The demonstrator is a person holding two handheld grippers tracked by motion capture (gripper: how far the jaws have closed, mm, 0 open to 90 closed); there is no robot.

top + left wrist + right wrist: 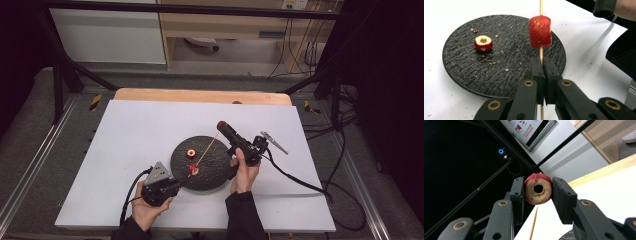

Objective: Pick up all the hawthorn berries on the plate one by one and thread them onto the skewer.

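Here, left hand-held gripper (543, 65) pinches a thin wooden skewer (540, 53) piercing a red cored fruit chunk (540, 31) over the rough round black slate plate (469, 67). Right hand-held gripper (538, 190) clamps a hollow fruit ring (538, 189), lifted above the white worktop (135, 130).

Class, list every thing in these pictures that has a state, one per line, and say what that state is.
Skewer: clamped in the left claw, running up through one fruit piece.
Skewered fruit piece: red, cored, threaded on the skewer, above the plate.
Loose fruit piece: lying on the plate, cut face up.
Held fruit piece: cored, gripped by the right claw.
Plate: flat, crumb-strewn.
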